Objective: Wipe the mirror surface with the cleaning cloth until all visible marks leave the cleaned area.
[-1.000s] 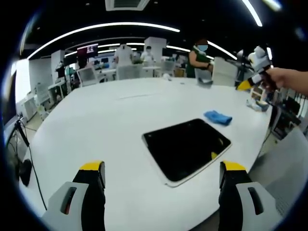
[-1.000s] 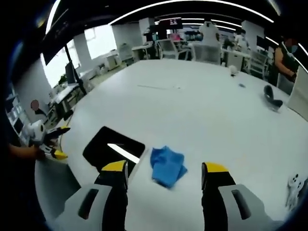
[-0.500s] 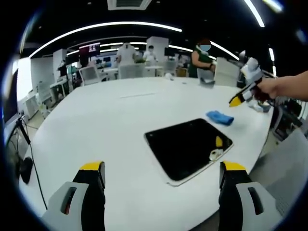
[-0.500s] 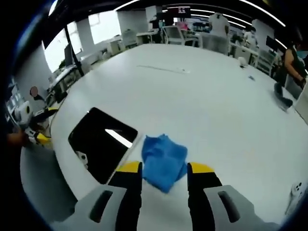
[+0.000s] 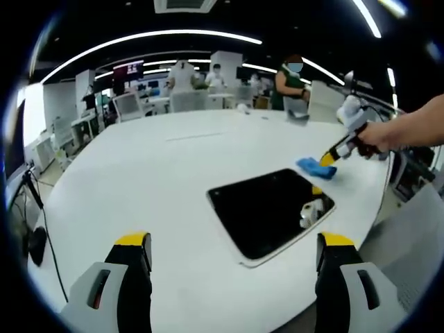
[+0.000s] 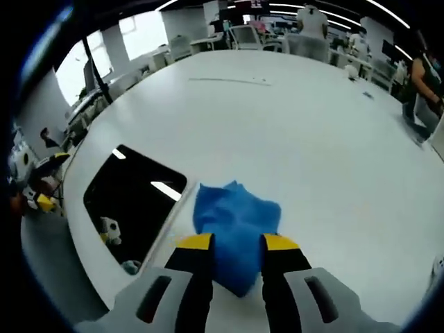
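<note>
A dark rectangular mirror (image 5: 263, 208) lies flat on the white table (image 5: 139, 173), ahead of my left gripper (image 5: 234, 244), which is wide open with nothing between its jaws. Beyond the mirror's far right corner lies the blue cleaning cloth (image 5: 312, 167). My right gripper (image 5: 331, 154), held by a hand (image 5: 399, 132), comes in from the right with its yellow tip on the cloth. In the right gripper view the cloth (image 6: 236, 211) is bunched between the narrowed jaws of my right gripper (image 6: 236, 243). The mirror (image 6: 135, 194) sits just left of it, with my left gripper (image 6: 35, 191) at the far left.
The table's curved edge (image 5: 374, 208) runs close to the mirror and cloth on the right. A dark object (image 5: 295, 119) stands on the far side of the table. People, chairs and desks fill the room behind (image 5: 187, 87).
My right gripper has come down to the cloth and its jaws have narrowed around it. My left gripper has stayed in place, wide open.
</note>
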The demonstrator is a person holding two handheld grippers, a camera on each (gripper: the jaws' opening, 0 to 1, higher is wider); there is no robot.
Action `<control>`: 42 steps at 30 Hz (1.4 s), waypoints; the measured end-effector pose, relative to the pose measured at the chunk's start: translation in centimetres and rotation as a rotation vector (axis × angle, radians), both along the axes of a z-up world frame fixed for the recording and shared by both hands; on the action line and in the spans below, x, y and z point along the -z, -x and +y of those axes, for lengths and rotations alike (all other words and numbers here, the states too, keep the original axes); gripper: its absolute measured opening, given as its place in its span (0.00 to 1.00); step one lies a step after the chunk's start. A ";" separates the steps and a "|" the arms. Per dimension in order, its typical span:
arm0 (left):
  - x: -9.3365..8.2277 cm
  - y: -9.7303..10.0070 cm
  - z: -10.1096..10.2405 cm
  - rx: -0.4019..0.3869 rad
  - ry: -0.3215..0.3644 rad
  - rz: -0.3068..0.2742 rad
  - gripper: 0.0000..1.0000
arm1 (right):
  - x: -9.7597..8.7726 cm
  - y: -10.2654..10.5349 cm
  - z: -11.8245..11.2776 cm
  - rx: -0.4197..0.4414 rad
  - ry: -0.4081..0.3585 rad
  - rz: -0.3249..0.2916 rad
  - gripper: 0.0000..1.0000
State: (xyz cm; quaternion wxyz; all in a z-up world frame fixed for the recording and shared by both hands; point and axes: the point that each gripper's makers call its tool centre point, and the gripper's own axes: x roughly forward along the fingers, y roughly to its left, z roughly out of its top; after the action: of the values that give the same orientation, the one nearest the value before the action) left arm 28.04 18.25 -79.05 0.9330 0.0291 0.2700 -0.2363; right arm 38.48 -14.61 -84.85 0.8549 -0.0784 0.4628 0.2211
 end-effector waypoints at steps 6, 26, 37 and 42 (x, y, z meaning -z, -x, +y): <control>0.1 0.0 -0.1 0.004 0.002 0.003 0.99 | 0.7 -0.3 -0.7 0.021 0.049 -0.017 0.18; 0.1 0.1 -0.4 0.022 -0.007 -0.002 0.99 | 0.7 -0.7 -1.6 0.154 0.075 0.043 0.01; 0.2 0.0 -0.6 0.036 -0.015 -0.004 0.99 | -2.1 -0.3 -2.4 0.225 0.046 0.076 0.01; 0.4 0.0 -0.2 0.021 -0.022 0.003 0.99 | -2.2 0.1 -2.1 0.231 0.044 0.108 0.01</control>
State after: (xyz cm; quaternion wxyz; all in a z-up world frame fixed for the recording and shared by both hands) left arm 28.01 18.05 -79.47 0.9296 0.0421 0.2736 -0.2431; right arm 38.38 -16.70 -82.65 0.8465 -0.0314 0.5190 0.1148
